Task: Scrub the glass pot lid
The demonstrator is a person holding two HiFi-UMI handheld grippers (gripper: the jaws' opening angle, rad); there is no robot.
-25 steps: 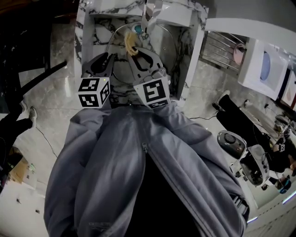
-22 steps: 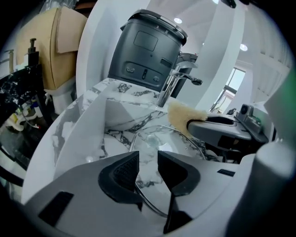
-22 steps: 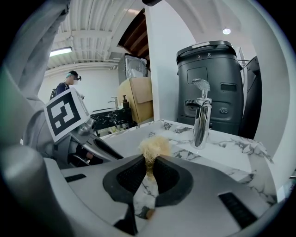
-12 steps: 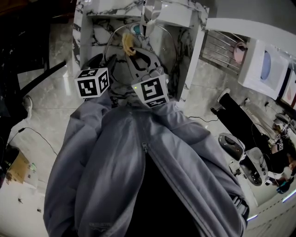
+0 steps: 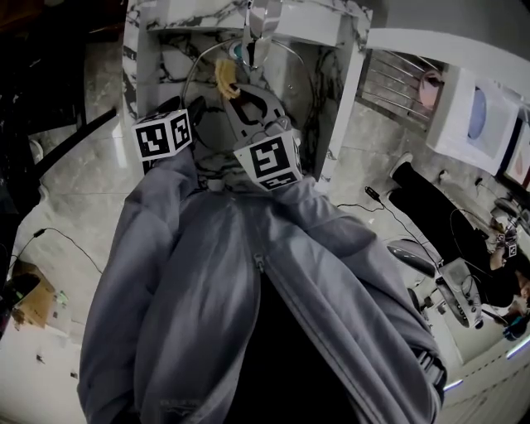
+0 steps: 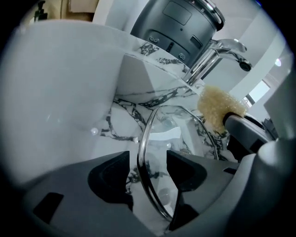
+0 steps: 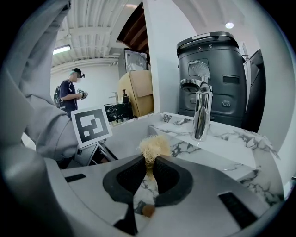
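Observation:
The glass pot lid (image 5: 291, 76) stands tilted in the marble sink (image 5: 157, 74). In the left gripper view its metal rim (image 6: 140, 148) runs between the jaws of my left gripper (image 6: 148, 166). Those jaws have just been opening and stand wide, with their pads off the rim. In the head view only the left gripper's marker cube (image 5: 163, 132) shows. My right gripper (image 5: 240, 93) is shut on a yellowish fibrous scrubber (image 7: 153, 147), held over the lid near the faucet. The scrubber (image 6: 217, 105) also shows beside the lid's far edge.
A chrome faucet (image 5: 258, 25) rises at the sink's back edge, with a dark grey appliance (image 7: 217, 78) behind it. A wire rack (image 5: 397, 87) sits on the counter to the right. A person (image 7: 69, 92) stands far off in the room.
My left gripper has tipped downward and sunk into the sink, so its jaws no longer show past the cube in the head view. The right gripper with the scrubber has hardly moved.

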